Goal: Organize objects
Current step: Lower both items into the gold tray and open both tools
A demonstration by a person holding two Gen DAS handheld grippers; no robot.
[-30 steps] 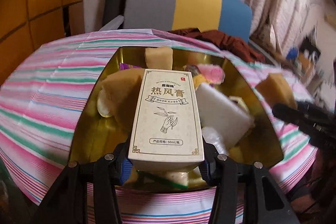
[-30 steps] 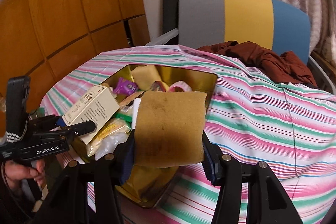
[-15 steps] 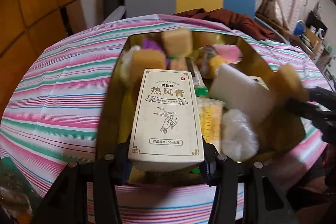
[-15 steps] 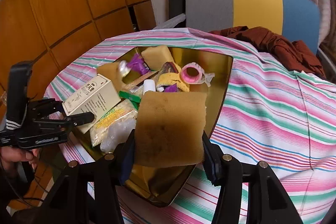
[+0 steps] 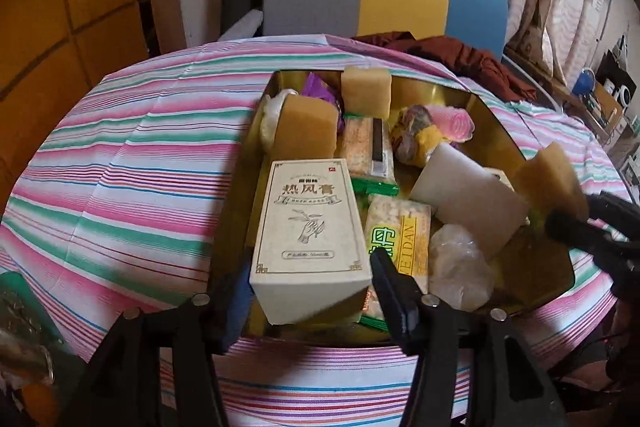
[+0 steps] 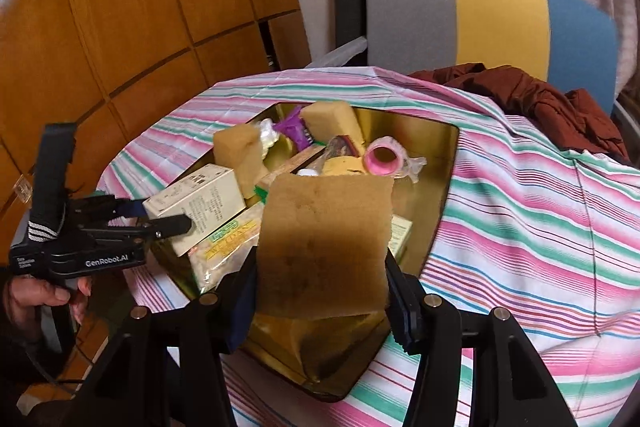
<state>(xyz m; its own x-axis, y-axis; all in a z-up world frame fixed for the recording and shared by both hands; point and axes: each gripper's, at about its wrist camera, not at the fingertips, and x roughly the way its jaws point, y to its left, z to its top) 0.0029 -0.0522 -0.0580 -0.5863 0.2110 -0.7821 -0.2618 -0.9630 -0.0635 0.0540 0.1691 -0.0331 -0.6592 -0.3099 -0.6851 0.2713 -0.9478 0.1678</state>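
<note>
Your left gripper (image 5: 310, 291) clamps cream box (image 5: 310, 223) at its near end, box angled over near-left corner of gold tray (image 5: 496, 131). Your right gripper (image 6: 320, 291) clenches brown sponge (image 6: 324, 243) flat between its fingers, above tray's near edge. Inside tray: two more sponges (image 5: 306, 127) at far-left end, snack packet (image 5: 400, 235) just right of box, white block (image 5: 468, 203) right of packet, pink tape roll (image 6: 382, 157) toward far-right side. Tray sits on striped tablecloth (image 5: 132, 167); chair (image 6: 480, 23) beyond tray.

The left hand-held gripper (image 5: 308, 291) and right hand-held gripper (image 6: 320, 291) each clamp something, held side by side.
</note>
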